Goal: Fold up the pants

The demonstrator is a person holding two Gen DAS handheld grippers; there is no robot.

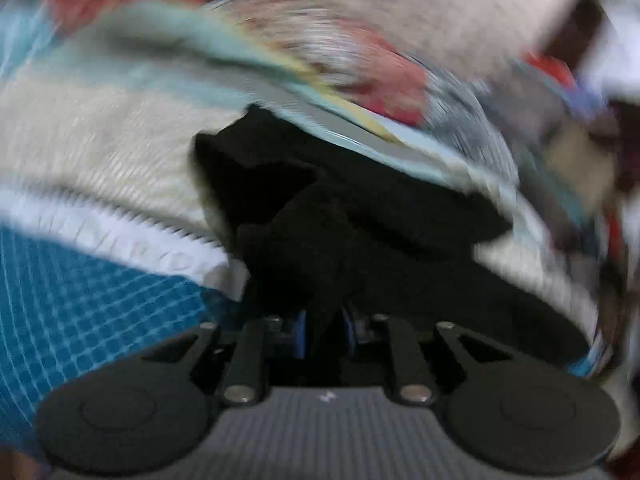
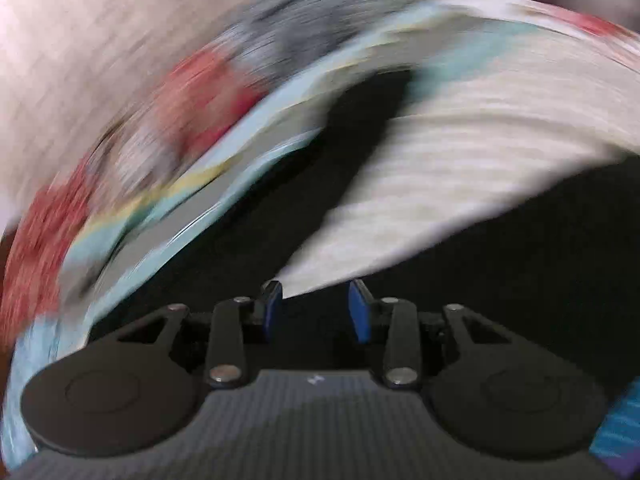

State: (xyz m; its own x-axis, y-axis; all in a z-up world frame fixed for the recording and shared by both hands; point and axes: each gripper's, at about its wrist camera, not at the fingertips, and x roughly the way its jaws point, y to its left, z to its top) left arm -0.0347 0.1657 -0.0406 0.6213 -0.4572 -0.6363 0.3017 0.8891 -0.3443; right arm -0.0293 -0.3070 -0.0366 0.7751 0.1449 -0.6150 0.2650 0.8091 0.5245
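The black pants (image 1: 360, 216) lie bunched on a patterned bedspread in the left wrist view. My left gripper (image 1: 325, 330) is shut on a fold of the black cloth, which rises between its blue pads (image 1: 301, 332). In the right wrist view the pants (image 2: 520, 260) spread dark under and around my right gripper (image 2: 316, 312). Its blue pads (image 2: 358, 312) stand apart with no cloth pinched between them. Both views are smeared by motion.
The bedspread (image 1: 100, 148) has cream, light blue, red and yellow bands and also shows in the right wrist view (image 2: 460, 168). A blue checked cloth (image 1: 80, 288) lies at the lower left of the left wrist view. A pale wall (image 2: 80, 40) is behind.
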